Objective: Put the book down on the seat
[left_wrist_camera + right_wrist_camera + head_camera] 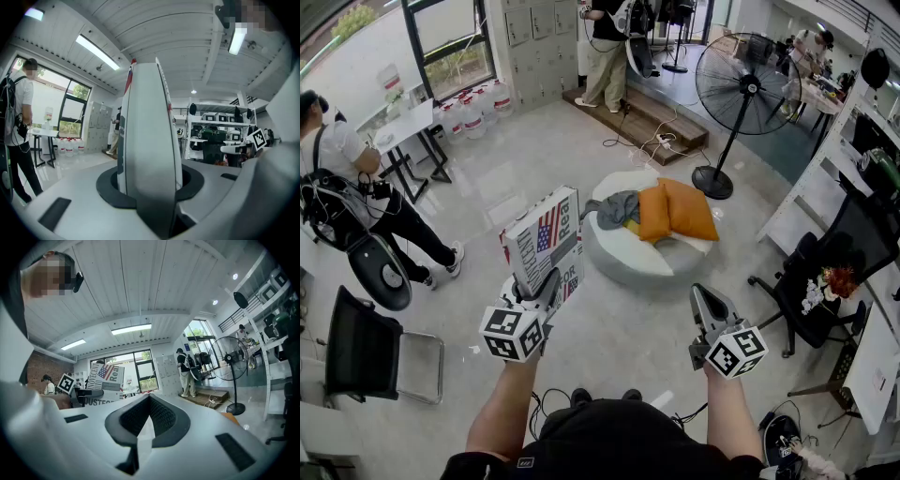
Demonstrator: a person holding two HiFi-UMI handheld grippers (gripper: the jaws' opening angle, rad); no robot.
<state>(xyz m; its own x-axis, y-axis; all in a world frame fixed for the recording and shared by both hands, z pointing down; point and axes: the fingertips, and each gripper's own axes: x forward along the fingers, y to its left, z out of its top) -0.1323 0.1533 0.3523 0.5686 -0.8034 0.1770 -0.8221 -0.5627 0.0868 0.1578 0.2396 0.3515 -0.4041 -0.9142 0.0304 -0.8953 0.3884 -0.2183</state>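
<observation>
**Book held up in the left claw, short of the seat**

The book [544, 236] is in the air, pinched at its lower edge by the left gripper [549, 281]. It stands nearly upright, and its cover with the flag print and big letters faces up toward the holder. Seen from the left gripper view, the book rises straight out from between the two jaws, which press on its two faces. The spine or page edge fills the middle of that view.

The seat [619, 255] is a round white pouf on the pale floor [609, 337]. In the head view the book sits at the seat's left edge, not resting on it. Two orange cushions [675, 208] and a grey cloth [617, 206] lie on top of the seat, and its near part is bare.

The right gripper [701, 296] hangs to the right, well apart from the book and pointing toward the seat. Its jaws are pressed together with nothing between them.

Further out, a big fan [741, 84] stands beyond the seat. A black office chair [820, 281] is on the right and a folding chair [366, 356] on the left. A person [347, 178] in a white shirt stands by a table [408, 127], and water bottles [473, 112] line the wall under the window.
</observation>
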